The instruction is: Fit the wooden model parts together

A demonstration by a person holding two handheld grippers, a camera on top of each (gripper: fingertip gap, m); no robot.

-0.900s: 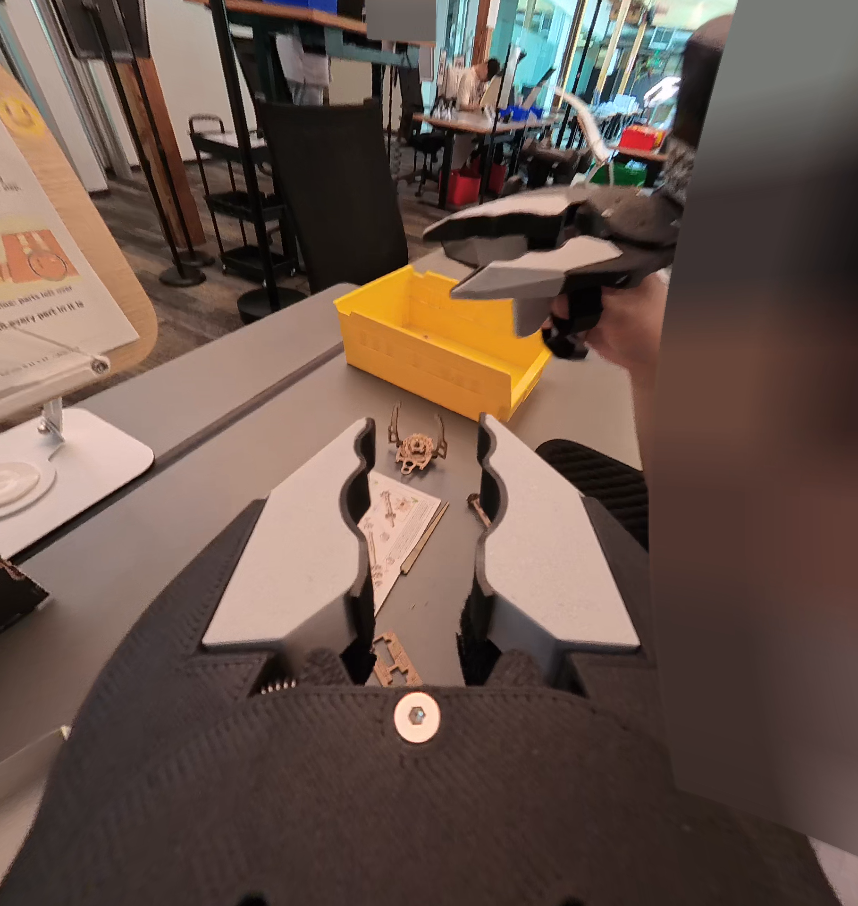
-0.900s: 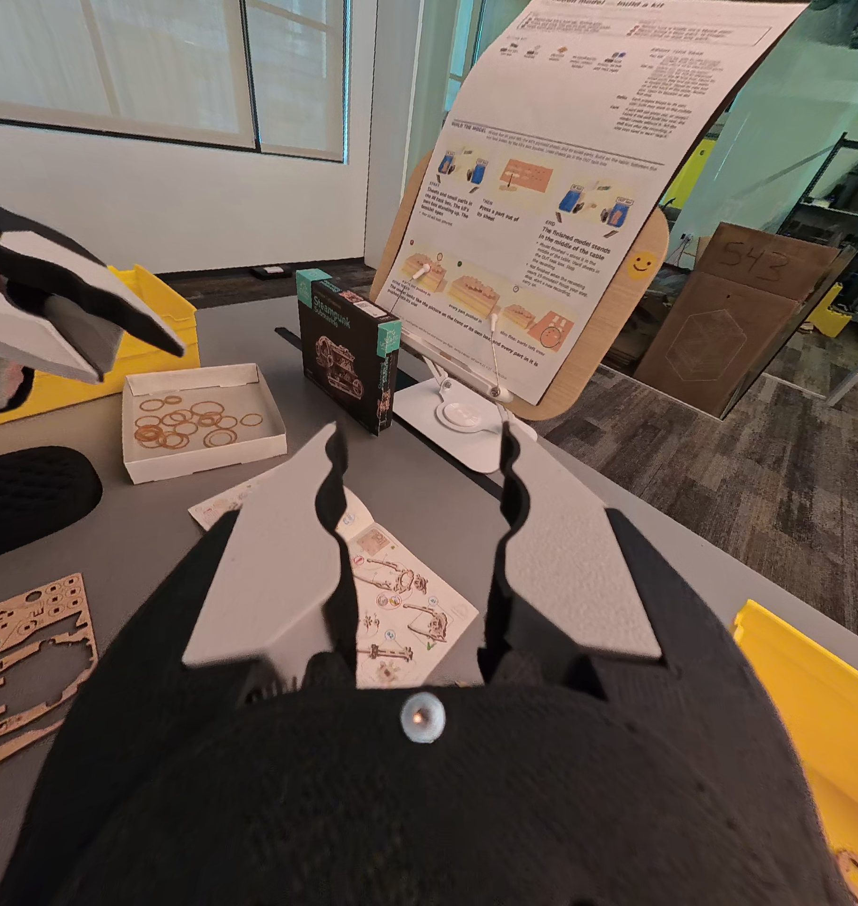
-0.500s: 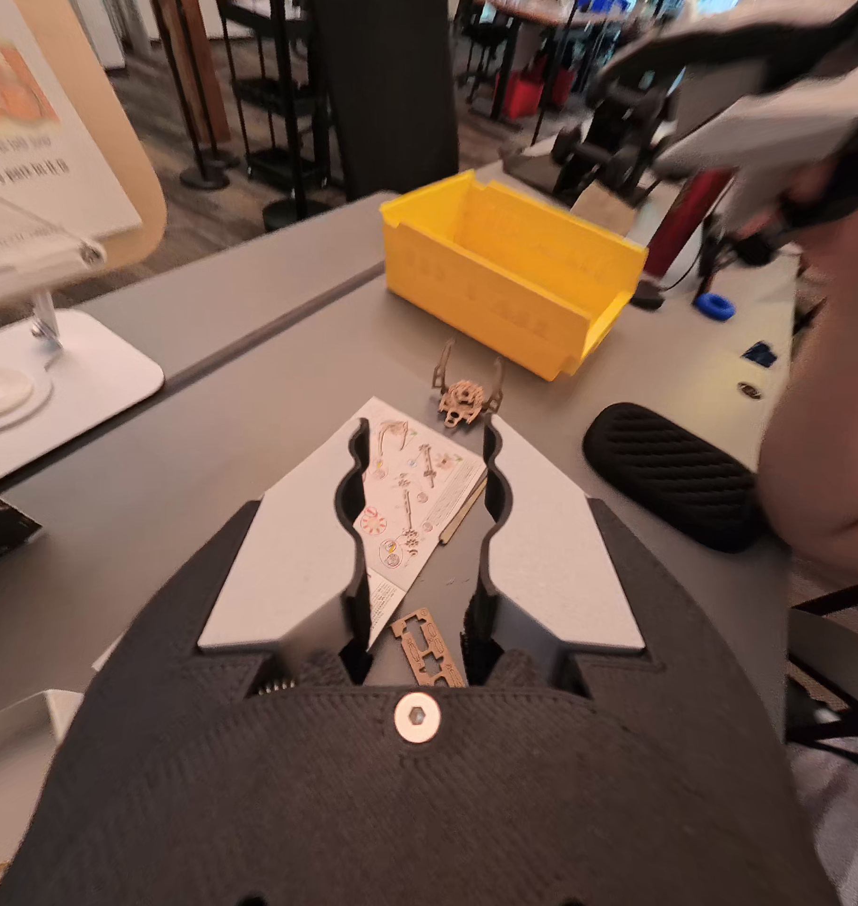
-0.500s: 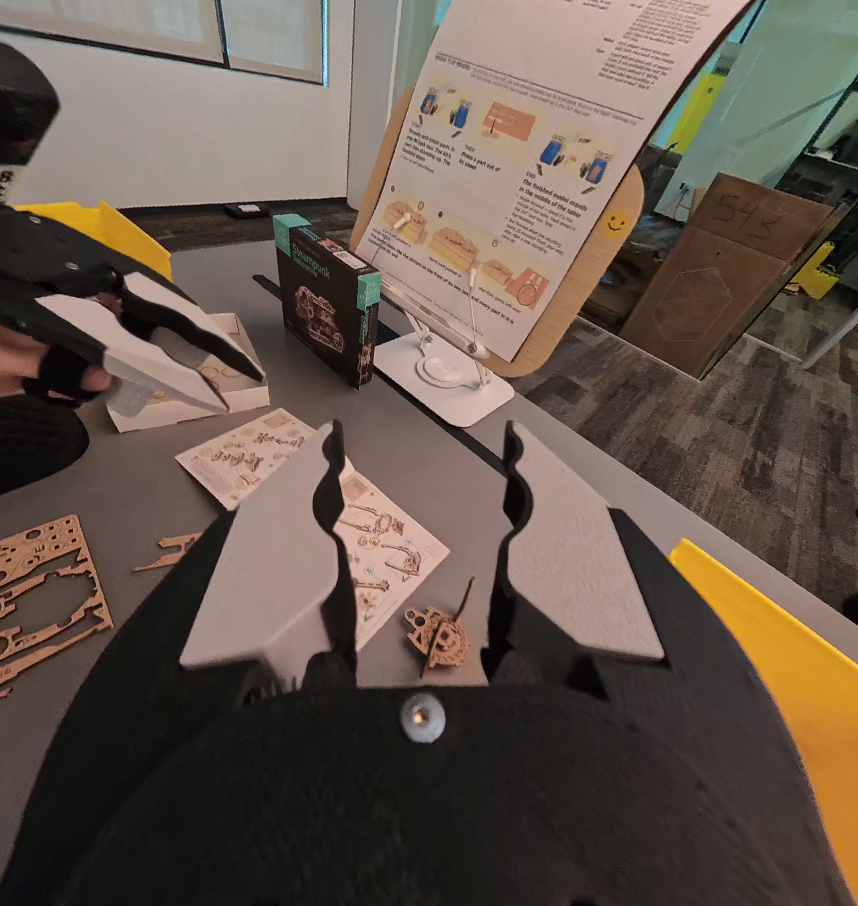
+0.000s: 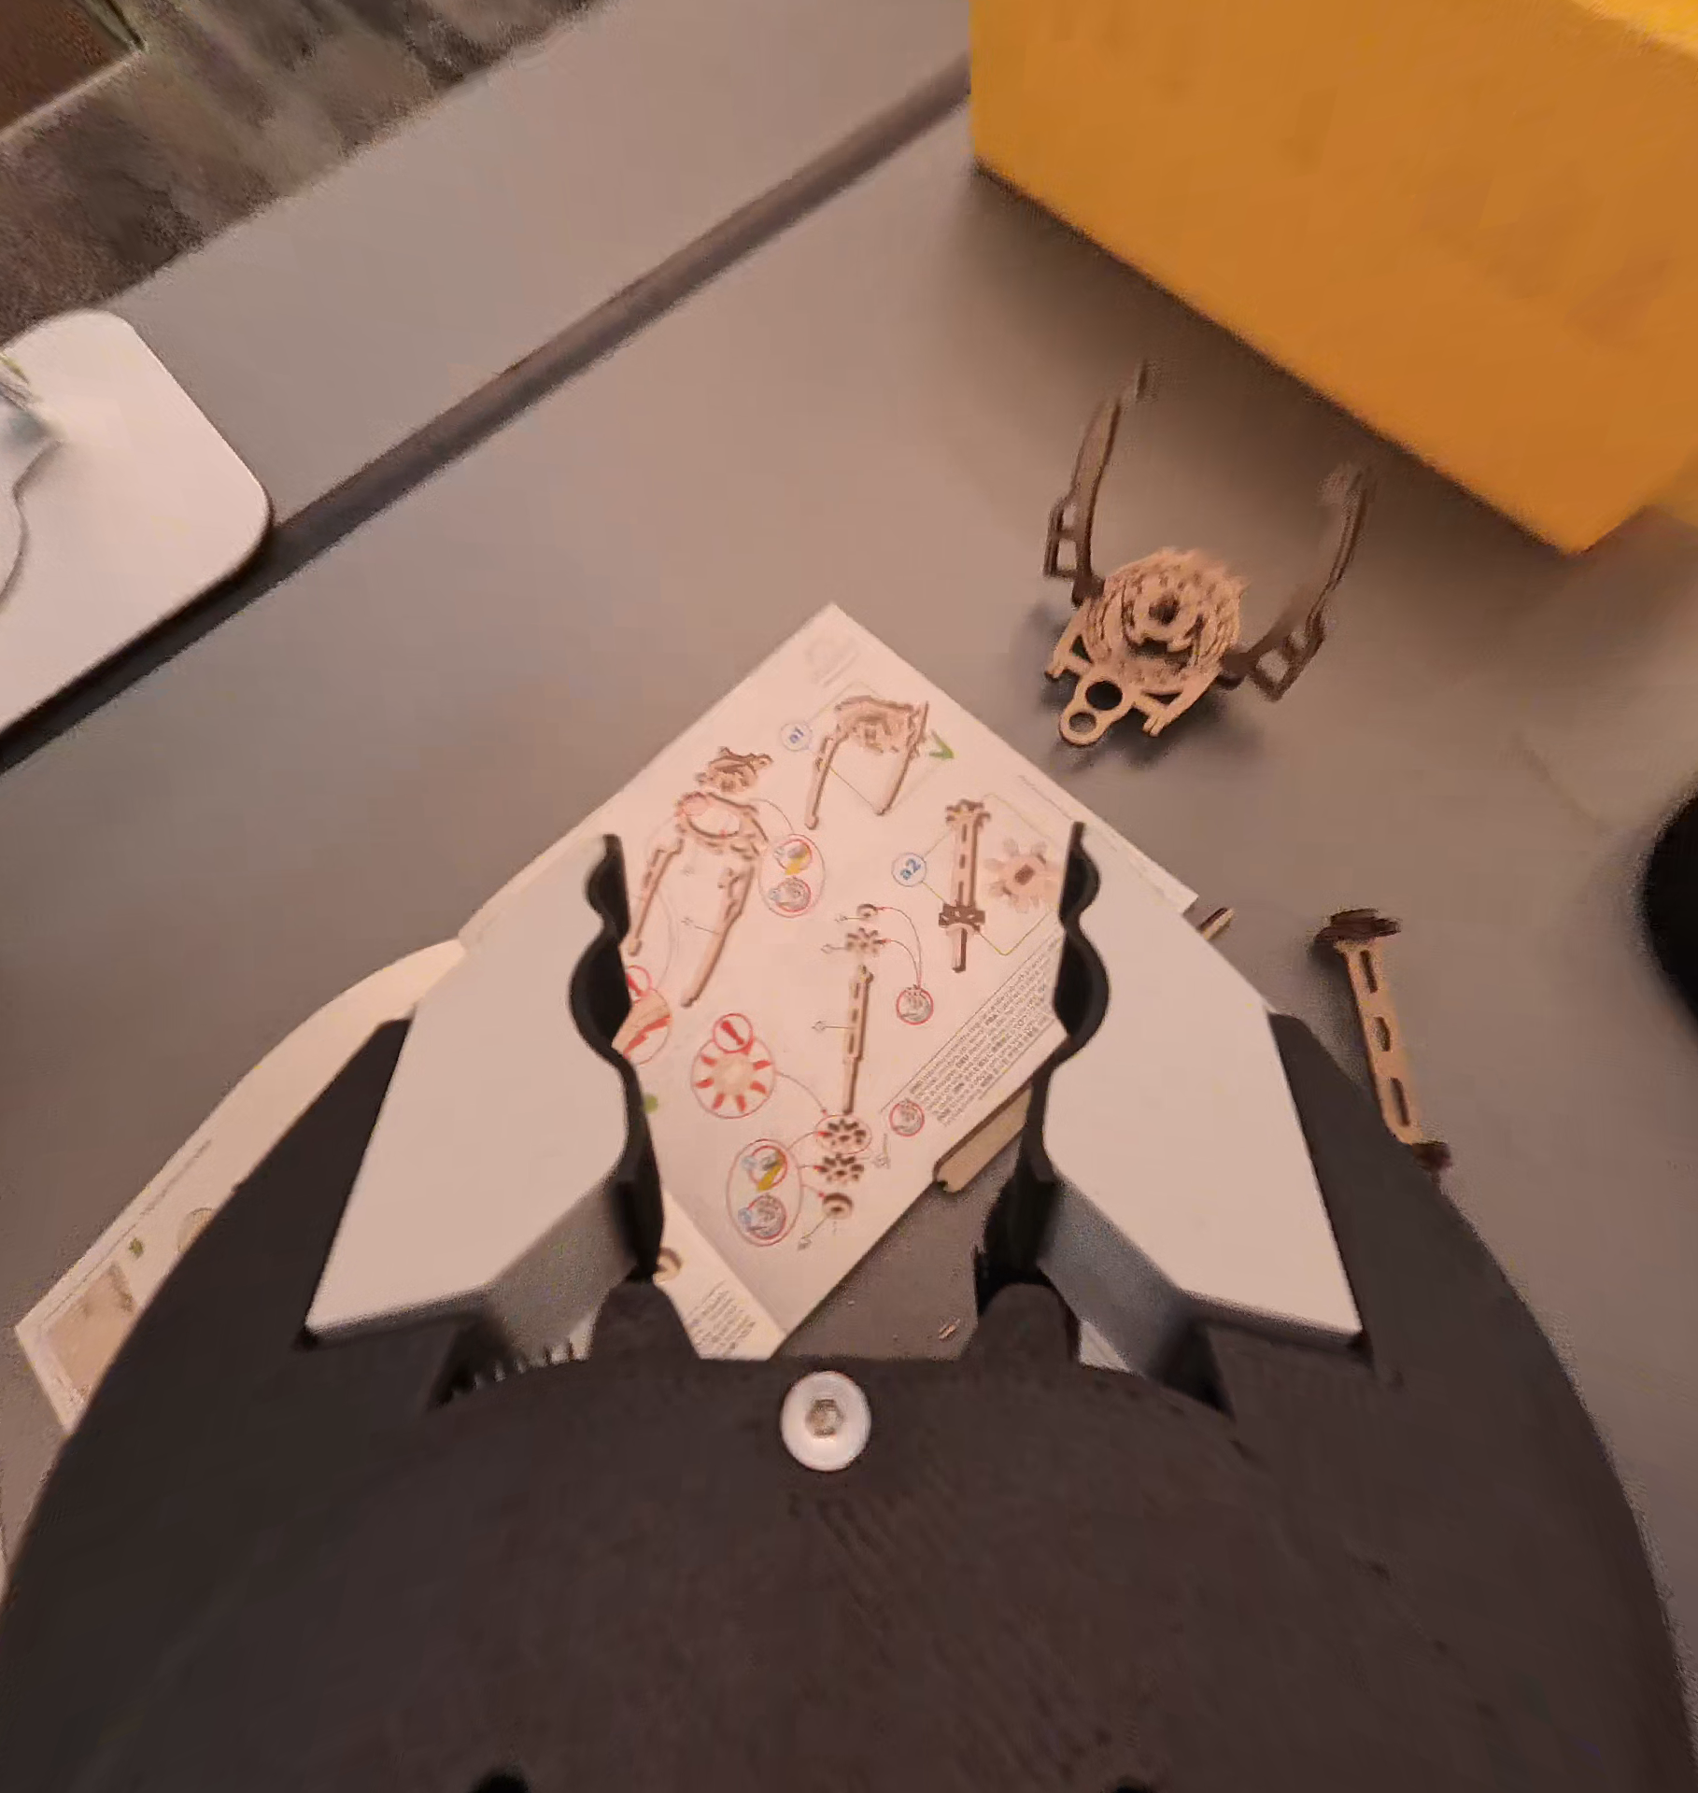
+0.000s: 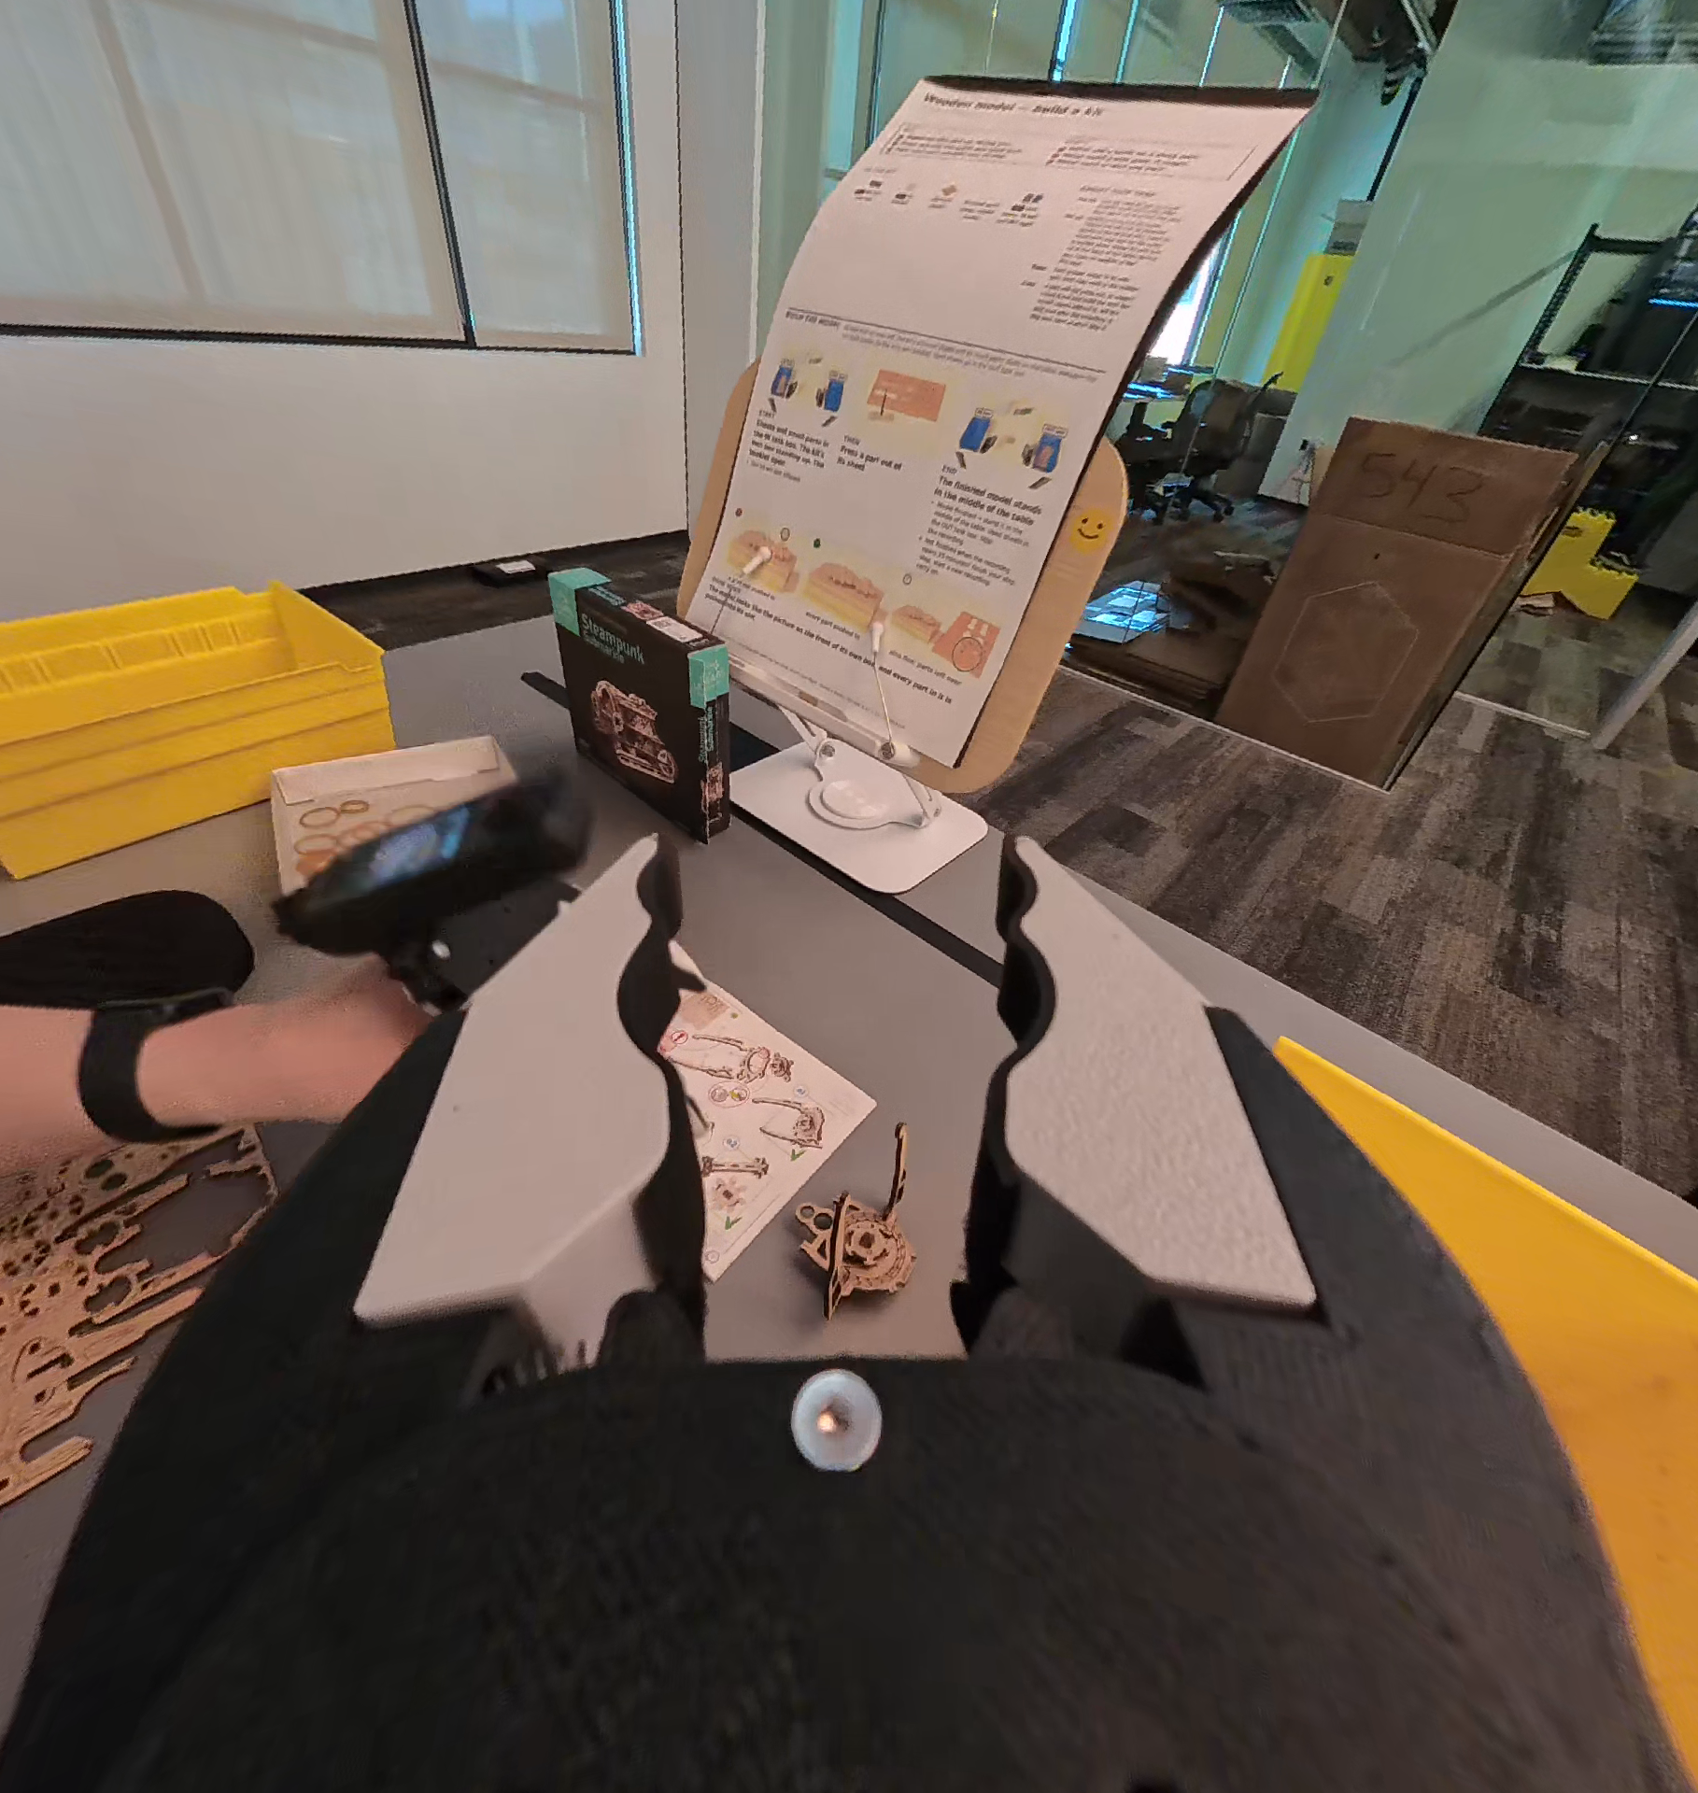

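A small part-built wooden model (image 5: 1165,621) with two curved arms stands on the grey table, in front of a yellow bin (image 5: 1408,223). It also shows in the right wrist view (image 6: 860,1242), between my right gripper's fingers. My left gripper (image 5: 840,854) is open and empty, low over the folded instruction leaflet (image 5: 826,980). A thin wooden axle part (image 5: 1379,1028) lies to its right. My right gripper (image 6: 835,863) is open and empty above the model. The left gripper (image 6: 438,863) also shows in the right wrist view, blurred. A cut wooden parts sheet (image 6: 59,1290) lies at the left.
An instruction board on a white stand (image 6: 932,466), a dark kit box (image 6: 646,708) and a white tray of rubber bands (image 6: 379,805) stand at the back. A second yellow bin (image 6: 146,699) is far left. A black pad (image 6: 108,946) lies near the tray. Some 30 cm of space lies between my two pairs of fingers.
My left gripper has dropped and tilted down toward the leaflet and opened wider. My right gripper has drawn back a little, so the wooden model sits between its fingers.
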